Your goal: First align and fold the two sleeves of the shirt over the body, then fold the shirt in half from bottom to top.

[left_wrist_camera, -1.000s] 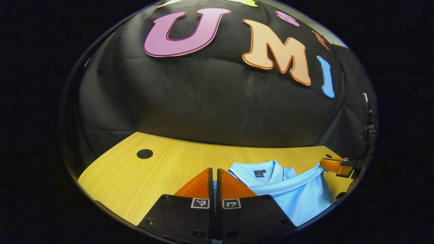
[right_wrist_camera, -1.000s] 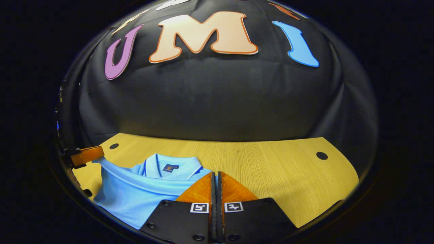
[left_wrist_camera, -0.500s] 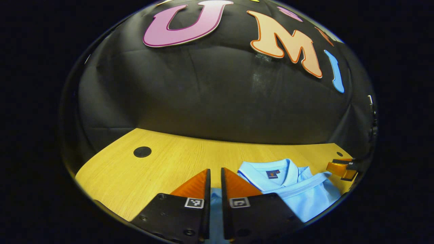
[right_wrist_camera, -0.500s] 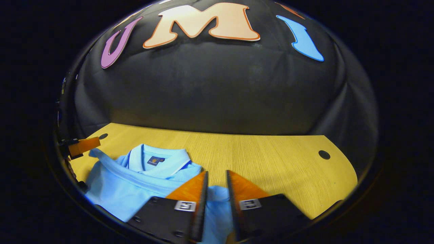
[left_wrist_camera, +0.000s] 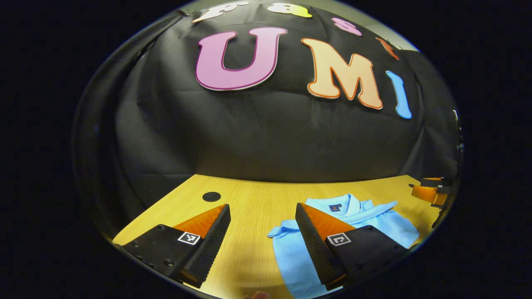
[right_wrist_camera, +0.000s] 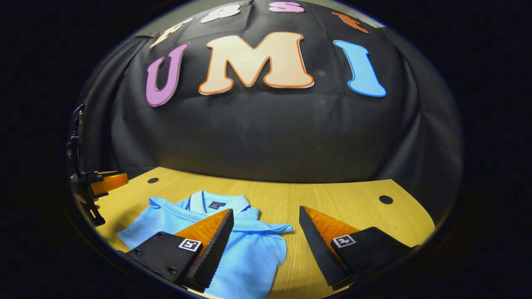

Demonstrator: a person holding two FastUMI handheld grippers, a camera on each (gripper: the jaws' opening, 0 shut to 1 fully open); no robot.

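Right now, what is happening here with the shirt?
A person holds two grippers over a wooden table. The blue shirt lies there with its bottom folded up toward the collar. The left gripper and right gripper are both open and hold nothing. The fold looks done.

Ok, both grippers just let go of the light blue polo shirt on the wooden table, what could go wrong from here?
1. The light blue polo shirt lies with a hem corner sticking out sideways; the fold may be uneven and need redoing.
2. The right gripper, open, hangs close above the cloth; a finger could snag it and undo the fold.
3. The left gripper, also open, sits partly over the shirt's edge above the wooden table; it may drag the fabric.
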